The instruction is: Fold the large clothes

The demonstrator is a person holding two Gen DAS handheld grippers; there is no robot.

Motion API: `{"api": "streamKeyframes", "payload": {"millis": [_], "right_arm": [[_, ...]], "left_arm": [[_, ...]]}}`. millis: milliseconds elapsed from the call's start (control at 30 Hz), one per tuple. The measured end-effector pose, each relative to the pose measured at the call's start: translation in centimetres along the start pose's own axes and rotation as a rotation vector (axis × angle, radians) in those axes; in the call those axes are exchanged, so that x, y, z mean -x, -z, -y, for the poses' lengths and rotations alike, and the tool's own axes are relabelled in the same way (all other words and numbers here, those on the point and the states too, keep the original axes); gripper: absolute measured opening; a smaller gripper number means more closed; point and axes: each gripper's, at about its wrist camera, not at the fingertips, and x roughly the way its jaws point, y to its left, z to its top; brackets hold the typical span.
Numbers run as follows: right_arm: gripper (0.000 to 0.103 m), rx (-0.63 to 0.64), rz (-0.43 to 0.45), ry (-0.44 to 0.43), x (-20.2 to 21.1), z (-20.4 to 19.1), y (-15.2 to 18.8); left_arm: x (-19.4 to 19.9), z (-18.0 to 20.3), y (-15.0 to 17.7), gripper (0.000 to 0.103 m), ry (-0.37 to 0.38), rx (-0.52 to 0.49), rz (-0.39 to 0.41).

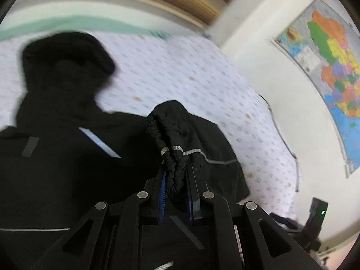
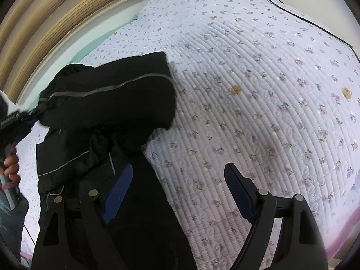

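**Fold under way, far from finished**

Spread across the lilac, flower-printed quilted bed cover [image 2: 258, 94]: a large black padded jacket with thin grey reflective piping [image 2: 105, 103], hood [image 1: 65, 60] lying flat toward the far edge of the bed in the left wrist view. Body still bulky and uneven, not squared into any tidy rectangle. One sleeve lifted clear of the body and bunched up, elastic cuff [image 1: 171, 135] raised above the rest of the fabric. Judged from this: an early fold, the sleeve likely being brought across the torso; remaining sleeve, hood and lengthwise folds apparently still to do. Second sleeve's position hard to tell, black on black.

Left gripper [image 1: 174, 189]: blue-lined fingers [image 1: 161, 193] drawn narrow and clamped on the gathered black cuff fabric, with small silver rings of a cord end visible just past the tips. Tool pitched upward and forward over the jacket, carrying the sleeve above it. Blur across the bed cover and wall map [image 1: 333, 67] in this view.

Right gripper [image 2: 180, 180]: fingers spread wide, nothing between them. Left finger [image 2: 119, 191] over the jacket's lower edge, right finger [image 2: 238, 191] over bare bed cover; contact with the fabric impossible to tell. Tool angled down toward the bed, straddling the jacket's near edge.

At far left of the right wrist view, bare skin of the person's left hand [image 2: 11, 164] wrapped round a handle.
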Motion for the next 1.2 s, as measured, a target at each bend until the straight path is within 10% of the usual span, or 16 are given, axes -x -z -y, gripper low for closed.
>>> {"api": "streamKeyframes", "payload": {"millis": [500,1200], "right_arm": [[0.085,0.107,-0.052,-0.072,-1.7,-5.8,-1.1],[0.085,0.182,-0.064,-0.066,-1.7,-8.9,-1.7]], "left_arm": [[13.3,-12.4,1.7,0.015,-0.399,0.171,0.197],[6.9,-20.7,9.7,0.022,-0.679,0.269,-0.086]]}}
